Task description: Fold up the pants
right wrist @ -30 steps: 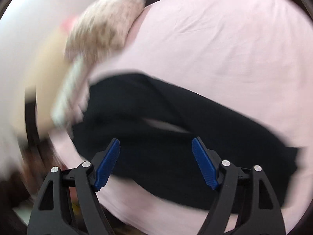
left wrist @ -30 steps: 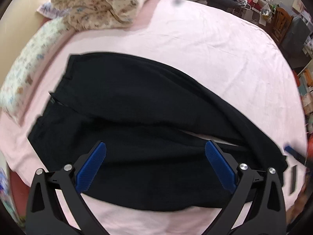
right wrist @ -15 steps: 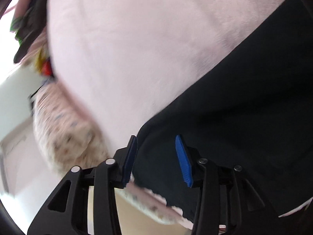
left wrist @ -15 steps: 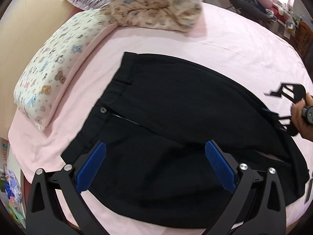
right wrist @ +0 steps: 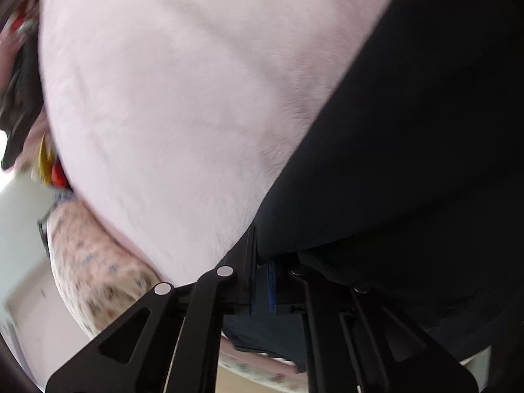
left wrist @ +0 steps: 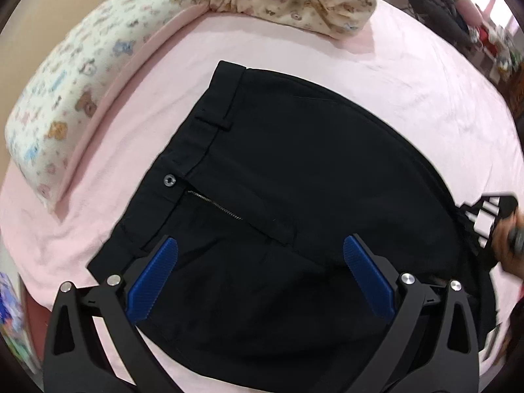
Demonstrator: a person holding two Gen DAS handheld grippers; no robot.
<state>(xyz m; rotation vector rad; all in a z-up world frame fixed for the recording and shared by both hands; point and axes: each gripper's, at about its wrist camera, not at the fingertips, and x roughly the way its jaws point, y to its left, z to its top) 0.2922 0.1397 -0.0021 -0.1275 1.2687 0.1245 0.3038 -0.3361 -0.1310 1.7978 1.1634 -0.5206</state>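
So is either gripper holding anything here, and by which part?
The right gripper has just closed on the black fabric pants, pinching an edge of the cloth. The left gripper is open above them, holding nothing.

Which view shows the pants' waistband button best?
The left wrist view: the button shows clearly on the black pants, above the zipper. The right wrist view shows only black fabric close up, pinched in the right gripper; no button.

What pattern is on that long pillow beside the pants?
Little cartoon bears on a white ground cover the pillow; the left wrist view shows it best.
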